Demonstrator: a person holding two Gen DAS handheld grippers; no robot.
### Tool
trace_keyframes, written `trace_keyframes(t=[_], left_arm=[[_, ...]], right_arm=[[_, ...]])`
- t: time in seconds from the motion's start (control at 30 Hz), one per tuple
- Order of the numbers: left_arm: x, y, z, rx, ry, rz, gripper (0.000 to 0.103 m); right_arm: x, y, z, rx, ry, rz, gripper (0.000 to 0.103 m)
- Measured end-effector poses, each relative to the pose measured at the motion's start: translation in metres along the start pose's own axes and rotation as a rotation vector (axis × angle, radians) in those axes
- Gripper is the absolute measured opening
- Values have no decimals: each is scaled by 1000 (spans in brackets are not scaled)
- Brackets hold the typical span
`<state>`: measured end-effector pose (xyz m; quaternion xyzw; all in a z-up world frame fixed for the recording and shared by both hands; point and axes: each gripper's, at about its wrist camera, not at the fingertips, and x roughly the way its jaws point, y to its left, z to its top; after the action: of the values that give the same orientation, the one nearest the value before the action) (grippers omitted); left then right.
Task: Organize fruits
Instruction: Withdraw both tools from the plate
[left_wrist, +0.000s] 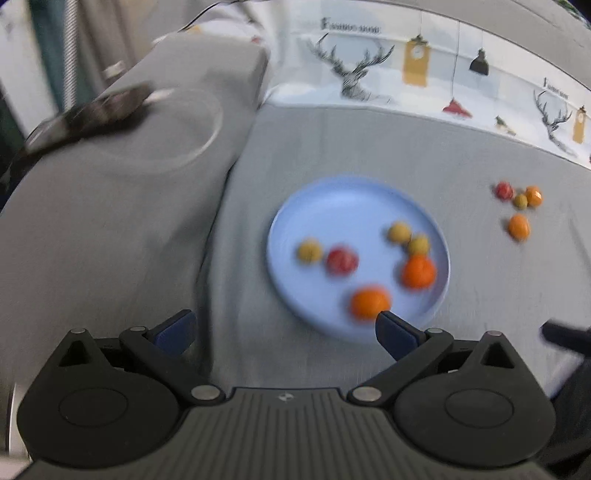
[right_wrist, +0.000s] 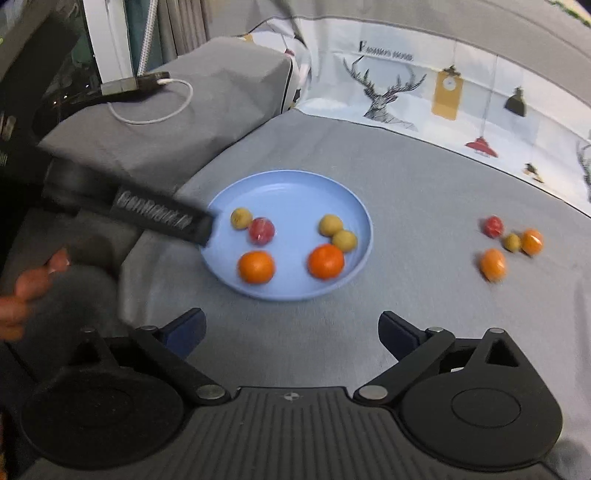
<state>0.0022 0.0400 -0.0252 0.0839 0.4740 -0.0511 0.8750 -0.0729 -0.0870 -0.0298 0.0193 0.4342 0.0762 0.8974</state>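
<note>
Six small round fruits, blurred, lie in the smooth blue plate (right_wrist: 288, 184) on the grey cloth (right_wrist: 406, 177); four more (right_wrist: 511, 242) lie loose to its right. Left gripper (left_wrist: 286, 328) and right gripper (right_wrist: 291, 328) both gape, empty.

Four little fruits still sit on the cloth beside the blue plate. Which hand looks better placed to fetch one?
Probably the right. The loose fruits lie right of the blue plate, on the right gripper's side; the left gripper hovers at the plate's left edge. Both stand open, empty.
</note>
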Motion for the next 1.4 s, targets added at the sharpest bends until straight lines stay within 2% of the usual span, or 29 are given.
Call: trace_keyframes(t=[0.07,0.23,0.5,0.9,1.4], left_arm=[[-15,3,-17,5,12,7,103],[-47,-1,-43,24,-21,33,103],[-84,-9,-53,18,-103,44,103],[-111,-12,-60,22,-153,63,103],[-119,-11,-65,26,-173,63,103]], right_arm=[[-22,3,-8,18,-30,-16,100],[-62,10,-19,26,-127,-54,102],[-101,19,-37,-3,-206,-63,102],[-127,24,-44,-3,-274,-68,102],[-136,28,-48,-16,-287,-77,102]])
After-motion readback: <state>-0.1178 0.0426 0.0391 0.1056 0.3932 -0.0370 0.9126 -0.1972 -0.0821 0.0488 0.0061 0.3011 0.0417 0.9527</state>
